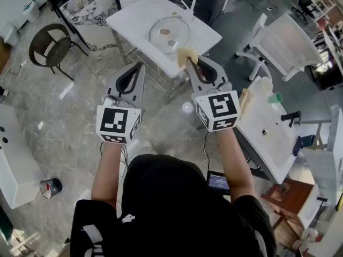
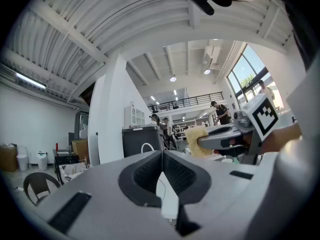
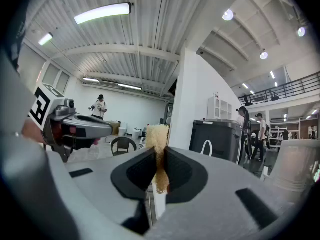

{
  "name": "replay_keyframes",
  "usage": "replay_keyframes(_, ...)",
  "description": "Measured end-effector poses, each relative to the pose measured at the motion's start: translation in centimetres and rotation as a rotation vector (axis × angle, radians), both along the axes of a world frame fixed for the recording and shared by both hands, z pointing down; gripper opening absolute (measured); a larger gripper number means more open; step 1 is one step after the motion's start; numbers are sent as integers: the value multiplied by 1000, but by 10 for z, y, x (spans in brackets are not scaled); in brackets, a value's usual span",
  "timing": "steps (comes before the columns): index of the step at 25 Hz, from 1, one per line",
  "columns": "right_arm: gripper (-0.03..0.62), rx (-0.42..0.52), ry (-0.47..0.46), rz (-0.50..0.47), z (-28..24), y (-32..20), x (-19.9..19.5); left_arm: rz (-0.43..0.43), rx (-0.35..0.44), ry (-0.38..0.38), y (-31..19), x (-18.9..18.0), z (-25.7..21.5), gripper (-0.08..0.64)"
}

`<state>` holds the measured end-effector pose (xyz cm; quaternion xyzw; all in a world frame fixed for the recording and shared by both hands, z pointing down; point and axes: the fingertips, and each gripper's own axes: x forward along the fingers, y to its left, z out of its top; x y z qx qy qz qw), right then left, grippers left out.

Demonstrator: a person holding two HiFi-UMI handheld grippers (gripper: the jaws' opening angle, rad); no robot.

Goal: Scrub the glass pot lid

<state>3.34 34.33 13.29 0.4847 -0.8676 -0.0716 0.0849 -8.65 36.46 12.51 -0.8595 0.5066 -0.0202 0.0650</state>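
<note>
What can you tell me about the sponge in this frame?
The sponge is a small tan pad that looks coarse, soft and fibrous. It is pinched between the shut jaws of the right gripper, squeezed thin where they clamp it and flaring out beyond their tips. It is held level in the air. In the head view it shows over the near edge of the white table, short of the glass pot lid. Only the jaws touch it.
</note>
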Motion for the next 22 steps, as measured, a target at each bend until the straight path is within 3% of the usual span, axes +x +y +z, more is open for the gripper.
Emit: replay_keyframes(22,26,-29,-20,-19,16,18,31,39,-25,35,0,37,5,8)
